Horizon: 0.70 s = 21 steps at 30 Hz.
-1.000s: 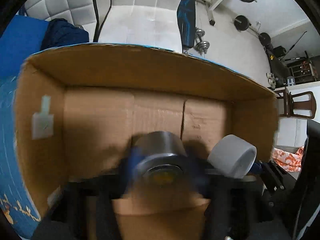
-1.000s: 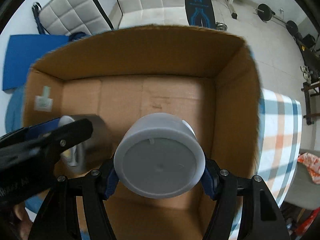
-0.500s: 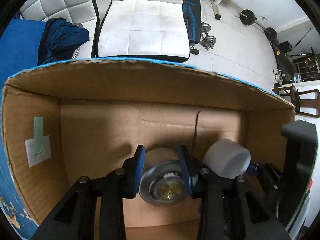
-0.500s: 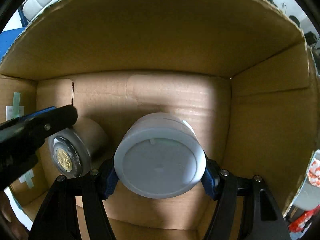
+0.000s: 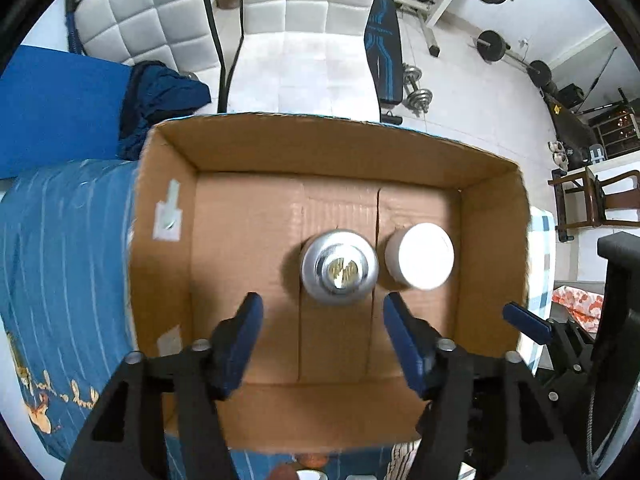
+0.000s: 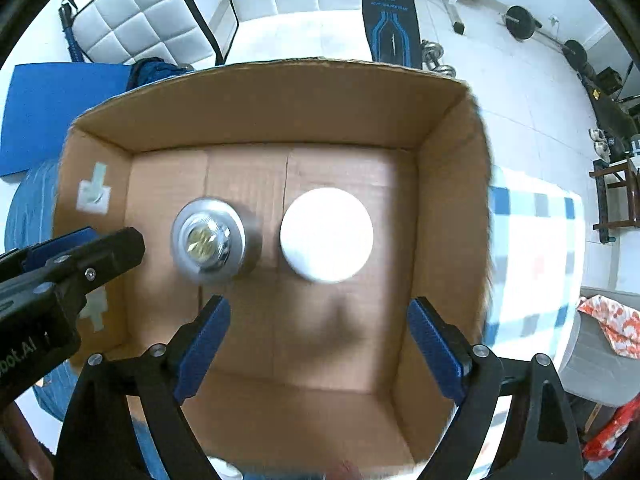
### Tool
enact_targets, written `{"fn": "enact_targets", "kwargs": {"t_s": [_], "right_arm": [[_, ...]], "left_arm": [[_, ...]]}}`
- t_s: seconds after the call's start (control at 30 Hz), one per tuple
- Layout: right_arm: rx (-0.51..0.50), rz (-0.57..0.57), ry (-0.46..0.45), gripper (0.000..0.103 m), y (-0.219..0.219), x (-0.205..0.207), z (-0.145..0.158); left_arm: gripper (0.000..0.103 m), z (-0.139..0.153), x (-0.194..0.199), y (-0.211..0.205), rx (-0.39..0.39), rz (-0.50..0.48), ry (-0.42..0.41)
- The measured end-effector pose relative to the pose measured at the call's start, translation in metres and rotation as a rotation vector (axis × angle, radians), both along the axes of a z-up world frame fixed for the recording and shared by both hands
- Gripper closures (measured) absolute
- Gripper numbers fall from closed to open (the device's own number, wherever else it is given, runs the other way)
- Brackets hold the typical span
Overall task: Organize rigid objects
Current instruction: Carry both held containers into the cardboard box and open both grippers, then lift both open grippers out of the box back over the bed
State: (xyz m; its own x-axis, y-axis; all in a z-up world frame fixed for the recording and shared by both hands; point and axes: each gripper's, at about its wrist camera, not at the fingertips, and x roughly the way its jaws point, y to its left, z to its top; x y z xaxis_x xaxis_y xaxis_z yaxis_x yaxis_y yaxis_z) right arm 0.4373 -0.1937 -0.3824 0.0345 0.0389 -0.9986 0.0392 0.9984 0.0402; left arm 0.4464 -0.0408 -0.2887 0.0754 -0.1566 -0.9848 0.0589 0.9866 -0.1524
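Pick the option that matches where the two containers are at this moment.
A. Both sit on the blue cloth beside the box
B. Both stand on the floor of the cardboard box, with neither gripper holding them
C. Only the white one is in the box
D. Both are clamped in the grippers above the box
B: the silver container and the white container stand side by side on the cardboard box floor, and both the left gripper and the right gripper are open and empty above them.

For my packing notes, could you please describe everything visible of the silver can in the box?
The silver can is a metallic cylinder with a raised rim and a gold centre on top. It stands upright on the box floor, left of the white jar, close but seemingly apart. Nothing grips it.
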Motion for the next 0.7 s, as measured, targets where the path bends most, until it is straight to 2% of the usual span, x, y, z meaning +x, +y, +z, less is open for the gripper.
{"fn": "enact_targets", "kwargs": {"t_s": [0.03, 0.1, 0.2, 0.3, 0.7], "right_arm": [[0.0, 0.0, -0.006, 0.01, 0.001, -0.001, 0.005], [0.005, 0.003, -0.022, 0.008, 0.007, -0.013, 0.014], [0.006, 0.008, -0.044, 0.007, 0.011, -0.035, 0.029], [0.015, 0.008, -0.071, 0.0, 0.013, -0.056, 0.044], [0.007, -0.015, -0.191, 0.0, 0.011, -0.135, 0.112]], "left_arm": [[0.04, 0.005, -0.006, 0.002, 0.006, 0.001, -0.013], [0.022, 0.017, -0.02, 0.004, 0.029, -0.007, -0.042], [0.011, 0.033, -0.041, 0.007, 0.045, -0.01, -0.089], [0.007, 0.047, -0.057, 0.01, 0.051, -0.008, -0.121], [0.005, 0.104, -0.136, 0.016, 0.108, 0.002, -0.299]]}}
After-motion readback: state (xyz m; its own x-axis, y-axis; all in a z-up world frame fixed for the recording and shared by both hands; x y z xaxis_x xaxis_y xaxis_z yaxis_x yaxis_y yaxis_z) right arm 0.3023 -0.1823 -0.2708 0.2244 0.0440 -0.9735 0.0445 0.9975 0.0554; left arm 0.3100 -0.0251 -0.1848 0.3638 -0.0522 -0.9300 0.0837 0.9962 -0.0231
